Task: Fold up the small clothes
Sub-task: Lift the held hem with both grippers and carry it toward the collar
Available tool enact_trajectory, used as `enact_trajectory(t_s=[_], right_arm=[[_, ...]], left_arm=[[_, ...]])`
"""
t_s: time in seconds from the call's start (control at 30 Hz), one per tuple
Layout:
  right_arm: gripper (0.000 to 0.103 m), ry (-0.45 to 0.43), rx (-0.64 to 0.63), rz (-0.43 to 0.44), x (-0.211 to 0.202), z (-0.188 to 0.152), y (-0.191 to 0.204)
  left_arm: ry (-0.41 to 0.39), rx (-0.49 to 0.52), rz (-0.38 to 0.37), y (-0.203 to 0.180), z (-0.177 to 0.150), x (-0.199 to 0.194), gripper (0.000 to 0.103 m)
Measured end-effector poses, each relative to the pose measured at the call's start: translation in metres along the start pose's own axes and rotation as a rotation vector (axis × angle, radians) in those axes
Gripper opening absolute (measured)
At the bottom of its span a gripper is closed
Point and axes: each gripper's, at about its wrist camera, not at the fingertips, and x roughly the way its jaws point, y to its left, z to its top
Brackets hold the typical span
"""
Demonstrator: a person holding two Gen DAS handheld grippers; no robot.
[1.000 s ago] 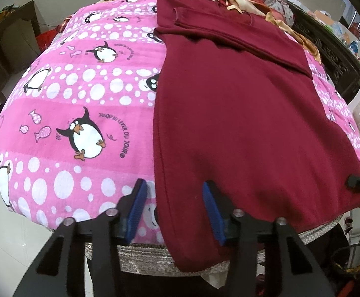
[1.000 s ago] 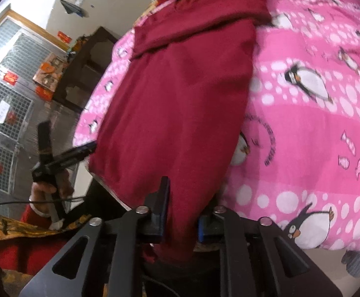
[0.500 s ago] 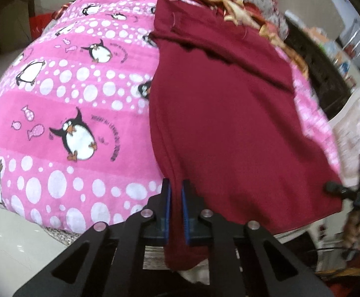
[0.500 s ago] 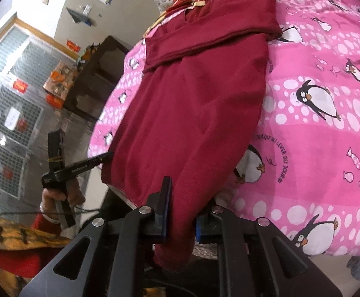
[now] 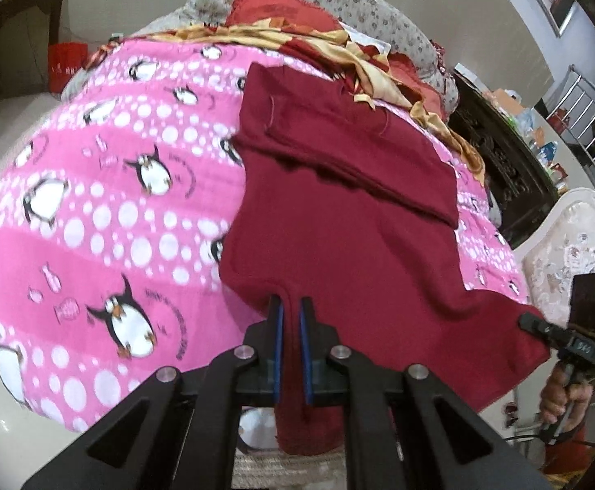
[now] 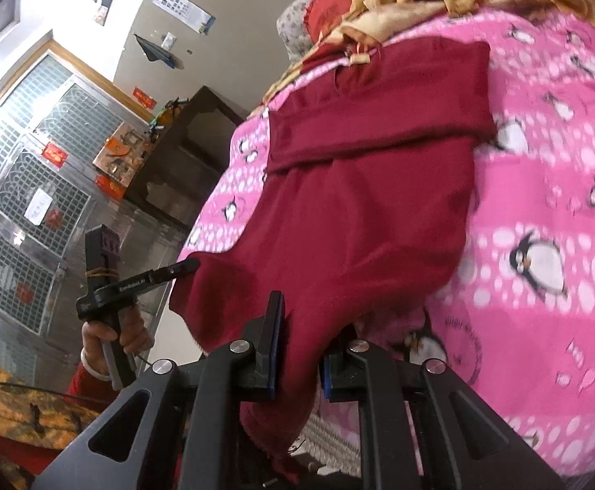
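Observation:
A dark red garment lies lengthwise on a pink penguin blanket, its far end folded over into a flat band. My left gripper is shut on the garment's near left corner, cloth pinched between the blue pads and hanging below. My right gripper is shut on the near right corner of the same garment. Both near corners are lifted off the blanket. Each view shows the other gripper at the hem: the right one, the left one.
A heap of red and gold cloth and grey pillows lies at the bed's far end. A dark wooden cabinet and a white chair stand to the right. Another dark cabinet and a metal grille door are on the left.
My left gripper went from open around the garment's corner to shut on it. Both grippers then rose, lifting the near hem off the blanket.

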Motion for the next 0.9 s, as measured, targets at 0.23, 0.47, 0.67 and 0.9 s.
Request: enact_trajectory(t_s=[0.23,0.47,0.67,0.9], right_arm=[[0.021,-0.061,0.016,-0.008,-0.011,0.012,-0.005],[0.021,-0.15,0.04,-0.032,-0.022,0.019,-0.01],[0.021,-0.173,-0.004,-0.074,-0.024,0.03,-0.003],[0.021,-0.191,-0.017,-0.093,-0.02,0.049,-0.002]], left_arm=[[-0.019,-0.017,-0.001,0.001,0.011,0.002,0.007],[-0.056,-0.021,0.002,0.0,0.023,-0.002,0.007],[-0.088,-0.017,0.027,-0.003,0.037,0.0,0.007],[-0.123,0.004,0.06,-0.009,0.056,0.005,0.007]])
